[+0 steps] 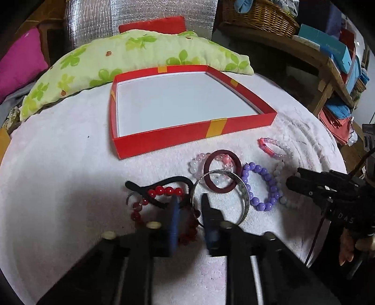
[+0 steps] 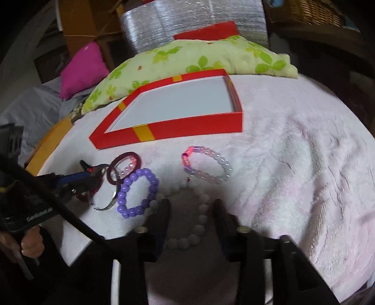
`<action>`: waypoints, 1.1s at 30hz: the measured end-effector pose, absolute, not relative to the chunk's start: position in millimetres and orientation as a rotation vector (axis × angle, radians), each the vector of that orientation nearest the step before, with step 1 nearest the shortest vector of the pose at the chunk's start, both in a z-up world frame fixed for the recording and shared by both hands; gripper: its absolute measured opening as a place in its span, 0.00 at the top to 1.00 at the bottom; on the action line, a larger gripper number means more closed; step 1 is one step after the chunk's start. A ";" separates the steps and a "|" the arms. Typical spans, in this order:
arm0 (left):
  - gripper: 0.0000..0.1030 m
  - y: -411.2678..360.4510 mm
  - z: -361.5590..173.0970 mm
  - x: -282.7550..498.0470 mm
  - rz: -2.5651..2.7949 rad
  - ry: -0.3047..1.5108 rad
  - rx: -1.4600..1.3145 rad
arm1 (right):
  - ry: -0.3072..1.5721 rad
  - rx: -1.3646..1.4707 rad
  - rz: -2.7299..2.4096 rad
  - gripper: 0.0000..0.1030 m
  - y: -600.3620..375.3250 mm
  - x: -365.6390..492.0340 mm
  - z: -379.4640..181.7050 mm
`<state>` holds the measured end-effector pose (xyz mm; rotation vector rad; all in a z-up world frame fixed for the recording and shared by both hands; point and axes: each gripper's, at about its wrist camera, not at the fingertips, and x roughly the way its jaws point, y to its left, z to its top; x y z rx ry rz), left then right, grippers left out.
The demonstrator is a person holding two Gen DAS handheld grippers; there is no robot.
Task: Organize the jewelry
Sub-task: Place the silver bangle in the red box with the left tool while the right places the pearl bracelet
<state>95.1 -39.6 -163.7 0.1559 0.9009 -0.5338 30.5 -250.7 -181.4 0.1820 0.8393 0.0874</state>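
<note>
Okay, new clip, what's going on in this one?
A person with a gripper in each hand is sorting bracelets on a pink fleece blanket. The shallow red cardboard box behind them has nothing in it yet. The left gripper is open at the red bead bracelet and silver metal bangle. The right gripper is open around the white bead bracelet. Nothing is lifted.

Part of the red bead bracelet (image 1: 187, 232) is being hidden behind the left gripper (image 1: 191, 201). In the right wrist view, part of the white bead bracelet (image 2: 199, 220) is being covered by the right gripper (image 2: 191, 204), and the wicker basket (image 2: 311, 11) is being cut off by the top edge.
</note>
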 end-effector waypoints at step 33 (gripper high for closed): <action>0.72 -34.3 -156.5 95.6 -0.573 0.894 0.103 | 0.696 0.363 0.195 0.90 -271.0 16.2 -163.5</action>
